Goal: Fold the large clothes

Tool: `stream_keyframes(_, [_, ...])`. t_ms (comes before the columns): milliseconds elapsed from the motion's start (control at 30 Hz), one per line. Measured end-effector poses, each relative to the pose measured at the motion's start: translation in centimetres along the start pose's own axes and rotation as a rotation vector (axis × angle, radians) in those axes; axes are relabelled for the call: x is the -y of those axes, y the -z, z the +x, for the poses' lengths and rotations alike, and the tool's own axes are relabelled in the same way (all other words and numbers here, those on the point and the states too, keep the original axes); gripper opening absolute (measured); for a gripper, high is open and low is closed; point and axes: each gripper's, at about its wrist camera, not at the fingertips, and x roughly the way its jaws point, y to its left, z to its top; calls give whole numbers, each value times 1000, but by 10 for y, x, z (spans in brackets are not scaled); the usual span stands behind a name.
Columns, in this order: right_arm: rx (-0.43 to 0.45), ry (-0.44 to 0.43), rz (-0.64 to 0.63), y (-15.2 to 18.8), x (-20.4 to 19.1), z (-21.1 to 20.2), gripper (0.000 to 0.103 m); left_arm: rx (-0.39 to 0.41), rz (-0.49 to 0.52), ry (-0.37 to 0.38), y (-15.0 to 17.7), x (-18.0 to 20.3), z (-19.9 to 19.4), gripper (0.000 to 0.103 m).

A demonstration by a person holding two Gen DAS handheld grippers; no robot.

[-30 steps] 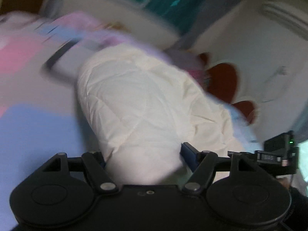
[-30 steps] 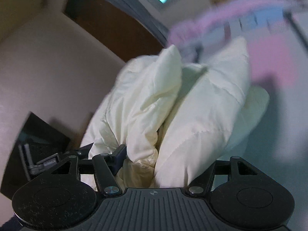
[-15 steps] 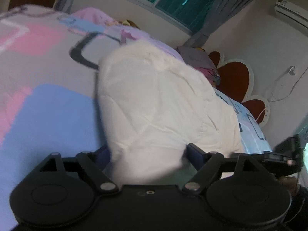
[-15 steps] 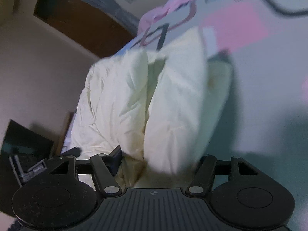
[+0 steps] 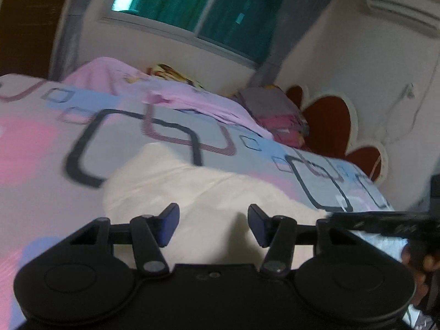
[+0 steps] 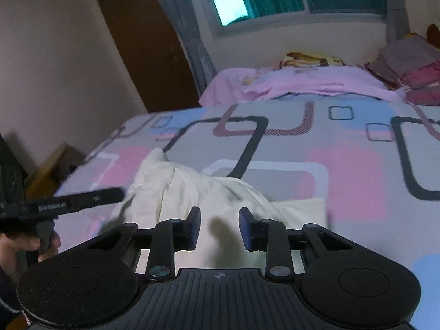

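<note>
Where the left gripper point(image 5: 213, 224) fills the bottom of its own view, its two blue-padded fingers point(image 5: 167, 224) stand apart with nothing between them, poised just over the near part of the cream garment point(image 5: 209, 192). The right gripper point(image 6: 218, 227) is likewise parted and empty, its pads point(image 6: 249, 228) held above the same cream garment point(image 6: 192, 192), whose cloth carries a dark shadow between them. The garment lies in a rumpled, partly folded heap on the near part of the bed point(image 6: 343, 165), one pointed corner reaching up towards the far left in the right wrist view and a flatter layer spreading to the right. At the left edge of that view the left gripper point(image 6: 82, 199) shows as a long black bar, held by the person's hand point(image 6: 24, 244); in the left wrist view the right gripper point(image 5: 382, 221) crosses the lower right, blurred. Beyond the garment the bedspread point(image 5: 41, 148) runs on in grey, pink and blue with dark rounded squares. Farther back lie a pink sheet point(image 6: 316, 82), a cartoon-print pillow point(image 6: 310, 57) and a stack of folded cloth point(image 5: 275, 112). Behind these are the window point(image 5: 198, 11), a brown door point(image 6: 145, 44) and a red flower-shaped headboard point(image 5: 330, 121).
</note>
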Motion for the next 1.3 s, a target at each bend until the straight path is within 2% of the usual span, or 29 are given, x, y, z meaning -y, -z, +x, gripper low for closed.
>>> stream_keyframes(67, [-39,38,2,5,5,24,31,-49,37,7,-4,11,25,53])
stream_keyframes(167, [-71,92,30,23,28,44,31,-116,85,-19,2,18,50,52])
stream_keyframes(300, [-71,50,121,45,54,50,31,-190,126,-30,13,14,69,53])
stream_keyframes(433, [-50,52,119,56,59,51,31,-215,154,-47,18,14,77,53])
stream_keyframes(567, [-63,45,133,52,62,54,31,-218,176,-63,18,19,75,54])
stream_keyframes(633, [-56,65,144,45,59,35,31,-198,191,-67,16,23,65,54])
stream_keyframes(667, [-21,65,146,42,57,18,31,-184,185,-71,15,25,56,54])
stream_keyframes(767, [30,-34,139,44,50,-30,31,-107,173,-21,21,31,8,54])
stream_keyframes(800, [30,-53,119,48,46,-45,31,-101,175,-6,26,34,-7,54])
stream_keyframes(967, [26,-127,73,87,24,-95,31,-80,213,-25,68,61,-67,54])
stream_keyframes(1067, [5,-119,39,113,15,-100,31,-73,239,-84,96,72,-84,54])
stream_keyframes(1167, [-51,-92,48,133,18,-85,31,-95,242,-126,113,67,-83,56])
stream_keyframes(1300, [-95,-101,92,153,24,-71,31,-98,203,-134,120,52,-82,57])
